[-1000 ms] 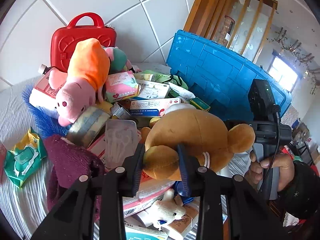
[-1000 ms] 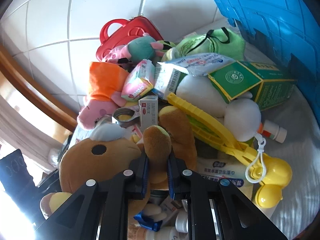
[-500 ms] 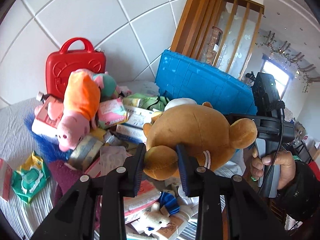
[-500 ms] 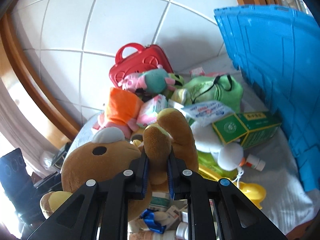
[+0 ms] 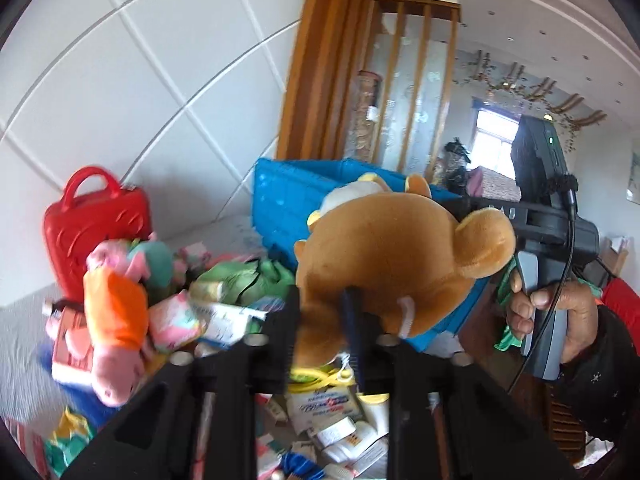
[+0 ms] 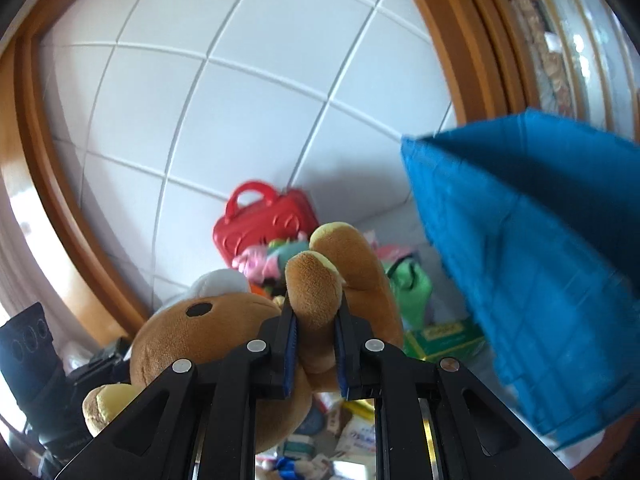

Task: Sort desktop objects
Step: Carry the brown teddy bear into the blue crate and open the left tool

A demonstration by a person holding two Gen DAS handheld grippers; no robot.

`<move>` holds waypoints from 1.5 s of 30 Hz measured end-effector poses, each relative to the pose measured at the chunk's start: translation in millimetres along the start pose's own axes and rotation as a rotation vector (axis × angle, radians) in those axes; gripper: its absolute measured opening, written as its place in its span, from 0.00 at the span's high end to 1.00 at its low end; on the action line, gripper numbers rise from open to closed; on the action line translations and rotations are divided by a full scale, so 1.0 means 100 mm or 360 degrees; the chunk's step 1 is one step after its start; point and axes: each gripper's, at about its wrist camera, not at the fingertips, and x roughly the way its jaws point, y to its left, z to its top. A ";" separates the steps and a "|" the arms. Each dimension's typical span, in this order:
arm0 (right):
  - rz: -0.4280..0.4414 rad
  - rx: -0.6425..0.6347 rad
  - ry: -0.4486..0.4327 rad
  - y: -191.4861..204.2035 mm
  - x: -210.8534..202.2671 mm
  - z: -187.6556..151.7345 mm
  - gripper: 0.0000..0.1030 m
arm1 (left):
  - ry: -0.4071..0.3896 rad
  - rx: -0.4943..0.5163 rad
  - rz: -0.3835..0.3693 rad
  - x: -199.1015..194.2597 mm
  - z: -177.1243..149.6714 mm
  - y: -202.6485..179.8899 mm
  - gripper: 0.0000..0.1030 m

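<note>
Both tools grip the soft brown plush bear (image 5: 384, 256): left tool (image 5: 320, 332) and right tool (image 6: 314, 344) clench separate limbs, sharing its bulk beside the blue plastic crate (image 6: 532, 248).

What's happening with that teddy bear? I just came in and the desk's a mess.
A person is sorting the pile. Both grippers are shut on the brown plush bear: the left gripper pinches one limb, the right gripper another. The bear hangs above the clutter, beside the blue crate.

We see open air above the cluttered pile (image 5: 208, 312). The blue crate (image 6: 532, 256) walls off our right; the tiled wall (image 6: 224, 120) stands behind.
</note>
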 end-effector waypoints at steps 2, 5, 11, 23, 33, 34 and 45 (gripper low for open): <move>-0.0031 -0.0039 -0.0073 0.01 -0.19 0.16 0.85 | -0.0021 0.0057 -0.0042 0.09 0.18 -0.15 0.92; -0.0116 -0.0144 -0.0147 0.02 -0.40 0.41 0.85 | -0.0086 0.0081 -0.0143 0.34 0.55 -0.39 0.92; -0.0315 -0.0238 -0.0302 -0.30 -0.71 1.12 0.85 | -0.0120 0.0164 -0.0297 1.05 1.22 -1.06 0.92; -0.0625 -0.0234 -0.0197 -1.90 -0.64 1.79 0.74 | -0.0036 0.0239 0.0177 2.40 1.85 -2.21 0.44; -0.0619 -0.0209 -0.0335 -2.51 -1.04 1.55 0.12 | -0.0150 0.0286 0.0664 2.46 1.74 -2.62 0.00; -0.0609 -0.0218 -0.0342 -2.52 -1.07 1.52 0.12 | -0.0149 0.0281 0.0676 2.47 1.74 -2.56 0.00; -0.0506 -0.0301 -0.0413 -2.20 -1.33 1.21 0.05 | -0.0171 0.0226 0.0844 2.24 1.57 -2.48 0.00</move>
